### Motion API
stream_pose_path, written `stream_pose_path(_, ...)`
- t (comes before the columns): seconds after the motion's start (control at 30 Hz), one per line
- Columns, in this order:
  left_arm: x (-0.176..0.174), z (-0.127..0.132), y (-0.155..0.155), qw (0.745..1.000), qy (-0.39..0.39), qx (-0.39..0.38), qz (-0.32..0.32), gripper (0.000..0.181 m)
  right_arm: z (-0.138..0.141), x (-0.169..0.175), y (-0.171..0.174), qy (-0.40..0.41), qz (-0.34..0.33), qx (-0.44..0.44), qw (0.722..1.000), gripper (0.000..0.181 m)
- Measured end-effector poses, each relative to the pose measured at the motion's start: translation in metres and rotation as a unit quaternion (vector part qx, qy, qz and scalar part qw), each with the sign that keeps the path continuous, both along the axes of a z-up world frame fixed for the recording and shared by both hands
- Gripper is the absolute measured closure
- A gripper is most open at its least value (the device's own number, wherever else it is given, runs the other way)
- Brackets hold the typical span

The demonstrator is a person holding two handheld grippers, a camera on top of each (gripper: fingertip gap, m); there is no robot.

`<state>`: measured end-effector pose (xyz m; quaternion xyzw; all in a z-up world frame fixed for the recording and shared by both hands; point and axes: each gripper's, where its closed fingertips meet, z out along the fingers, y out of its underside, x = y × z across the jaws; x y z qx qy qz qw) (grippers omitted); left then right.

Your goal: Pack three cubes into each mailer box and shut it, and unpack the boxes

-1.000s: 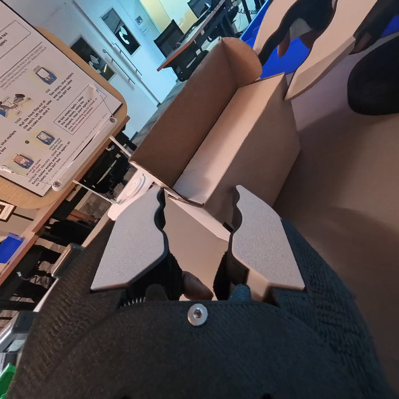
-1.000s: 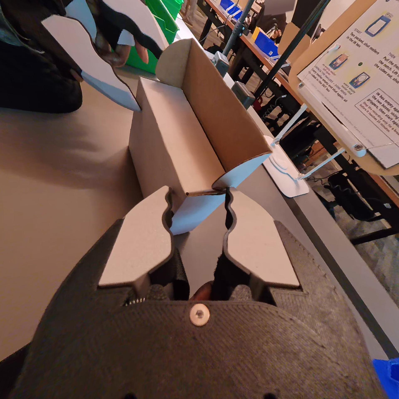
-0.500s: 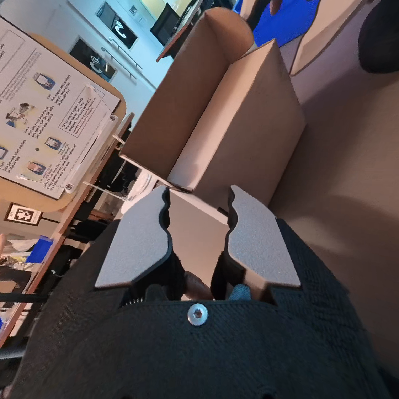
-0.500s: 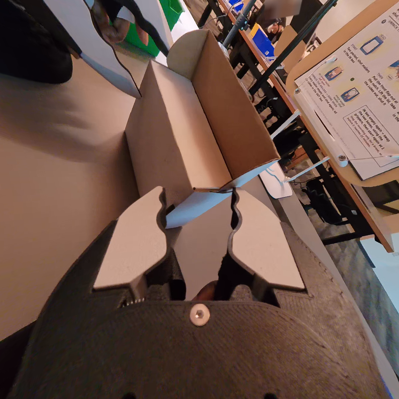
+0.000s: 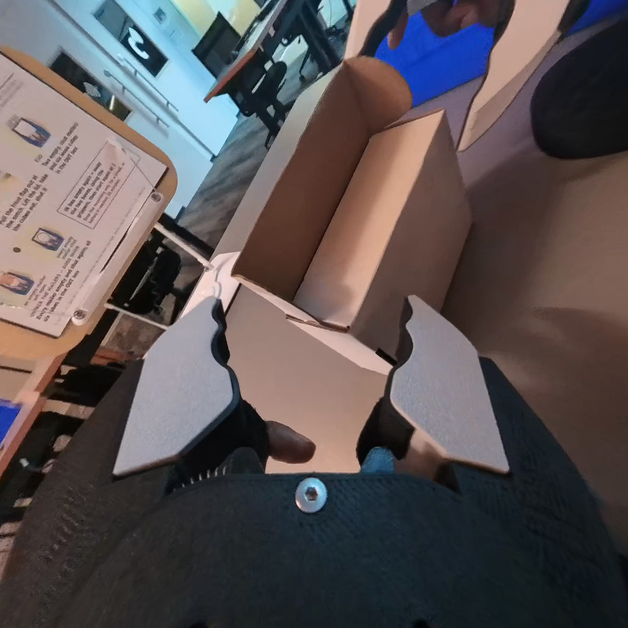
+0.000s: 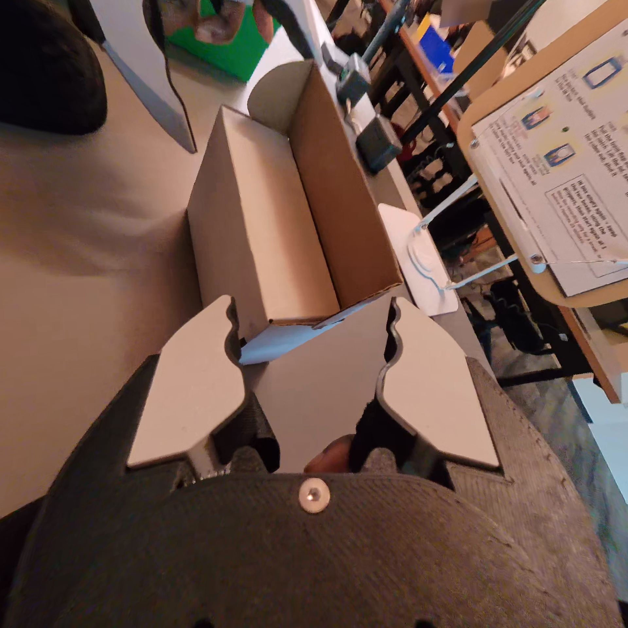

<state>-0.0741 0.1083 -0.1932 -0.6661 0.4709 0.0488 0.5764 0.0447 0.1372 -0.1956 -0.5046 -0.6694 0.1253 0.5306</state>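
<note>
Our left gripper (image 5: 312, 326) and right gripper (image 6: 311, 321) both stand released, fingers spread, at opposite ends of the mailer box (image 5: 384, 217) on the table (image 5: 543, 272) (lid raised, white end flaps out). Beyond sit an instruction board (image 6: 557, 163) and a green bin (image 6: 224, 51).

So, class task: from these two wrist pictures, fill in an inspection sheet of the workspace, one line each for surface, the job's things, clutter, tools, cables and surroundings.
Surface: plain tan table, bare around the box.
Job's things: one cardboard mailer box, front flap standing up; no cubes seen.
Clutter: white stand base beside the box.
Tools: left tool open at one end of the box; right tool open at the other end; neither grips it.
Cables: nothing seen on the table.
Surroundings: instruction board on the stand; green bin; blue bin; desks and chairs behind.
</note>
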Motion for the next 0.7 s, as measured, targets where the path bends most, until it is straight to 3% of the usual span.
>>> stream_pose_path(0.3,0.009,-0.008,-0.011,0.999,0.017,0.031,0.011,0.099,-0.003,0.004,-0.006,-0.004,-0.035,0.027,0.999,0.116)
stream_pose_path(0.5,0.005,-0.006,-0.009,0.997,0.036,0.064,0.030,0.111,-0.007,0.004,-0.006,-0.019,-0.047,0.048,0.998,0.118)
stream_pose_path(0.7,0.006,-0.004,-0.005,0.998,0.018,0.037,0.043,0.112,-0.007,0.004,-0.004,-0.025,-0.055,0.044,0.997,0.118)
